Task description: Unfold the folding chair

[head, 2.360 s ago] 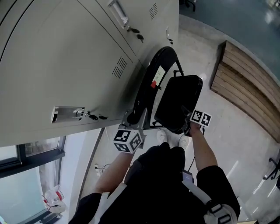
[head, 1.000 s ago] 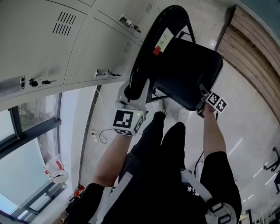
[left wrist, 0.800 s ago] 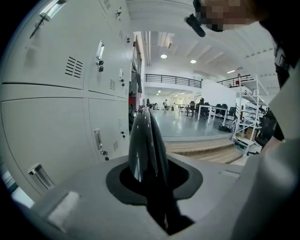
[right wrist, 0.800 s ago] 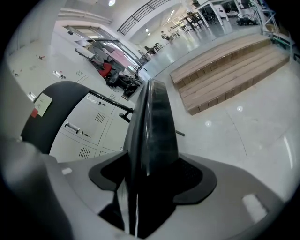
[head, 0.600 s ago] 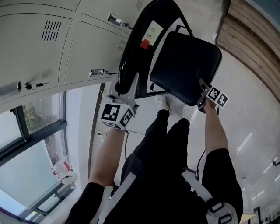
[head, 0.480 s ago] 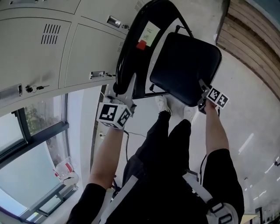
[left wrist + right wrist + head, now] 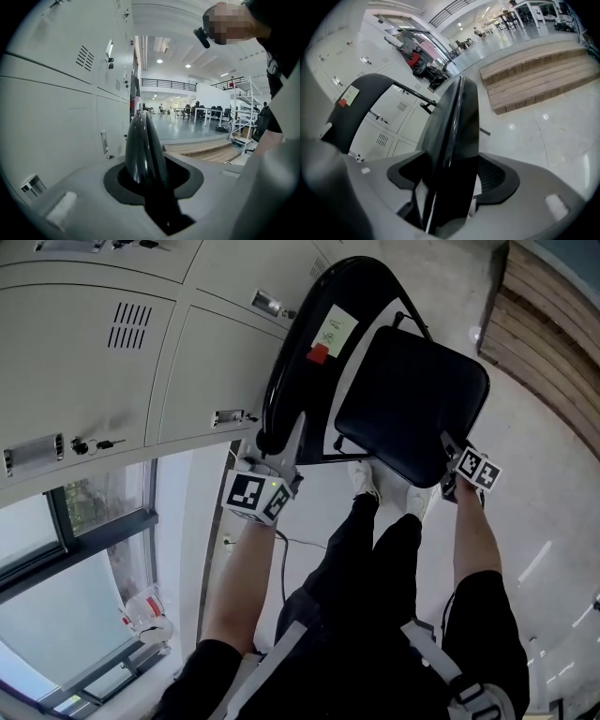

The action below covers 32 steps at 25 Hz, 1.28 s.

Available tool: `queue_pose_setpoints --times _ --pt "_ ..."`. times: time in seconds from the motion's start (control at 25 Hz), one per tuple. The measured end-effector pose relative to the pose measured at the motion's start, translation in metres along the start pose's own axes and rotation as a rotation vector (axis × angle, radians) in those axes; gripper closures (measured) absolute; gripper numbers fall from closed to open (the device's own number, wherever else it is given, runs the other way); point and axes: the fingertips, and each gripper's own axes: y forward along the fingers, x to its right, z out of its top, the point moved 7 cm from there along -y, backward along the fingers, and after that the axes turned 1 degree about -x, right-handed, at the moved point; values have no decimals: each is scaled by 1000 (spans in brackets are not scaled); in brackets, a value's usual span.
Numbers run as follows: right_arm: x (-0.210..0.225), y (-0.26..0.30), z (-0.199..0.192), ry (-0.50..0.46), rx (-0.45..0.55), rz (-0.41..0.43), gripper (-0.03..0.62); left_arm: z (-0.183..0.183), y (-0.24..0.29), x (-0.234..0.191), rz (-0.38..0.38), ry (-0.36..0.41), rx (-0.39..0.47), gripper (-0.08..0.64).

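Checking the folding chair [image 7: 375, 371]: it stands on the floor [image 7: 534, 521] just beside the lockers [image 7: 112, 381], with the backrest [image 7: 286, 395] on the locker side and the seat [image 7: 417, 409] on the side away from them.

What's changed?

The seat. A couple of seconds back it hangs steep, close against the backrest. Now it's swung out away from the lockers and looks near flat in the head view. Over the last half second its angle barely differs.

Claws?

Left claw [image 7: 281, 444] is narrow, clamped on the lower end of the backrest, nearest the lockers. The black edge sits between its jaws in the left gripper view. They've just been opening a touch, but the backrest is still gripped.

And the right?

Right claw [image 7: 450, 454] is wide, on the seat's front corner, the corner farthest from the lockers. Its jaws have just been opening too. The seat edge still fills the gap between them and looks in contact, so I read it as a loosening hold, not a release yet.

Meaning for the task?

My call is it's nearly done, with the seat at or close to its stop. I can't see the legs or the hinge, so I can't confirm it's locked. I'd press the seat down once before letting go.
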Motion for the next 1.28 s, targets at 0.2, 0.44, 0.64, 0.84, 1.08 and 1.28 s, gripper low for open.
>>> queue_pose_setpoints --times 0.2,0.44,0.64,0.84,1.08,1.28 --pt "8 10 -12 43 15 38 248 -4 4 -27 -21 -33 -9 456" --pt "23 21 -28 115 42 92 261 -17 10 -53 -45 -62 -15 454" --pt "39 26 -28 41 -5 106 247 -27 14 -64 -50 -85 -16 449" --pt "49 27 -25 6 -23 68 236 -38 17 -68 -36 -102 -17 443" --pt "58 29 -33 54 -29 19 230 -45 18 -75 -23 -123 -16 436" --pt "68 31 -36 76 -49 -22 204 -60 20 -86 1 -156 7 417"
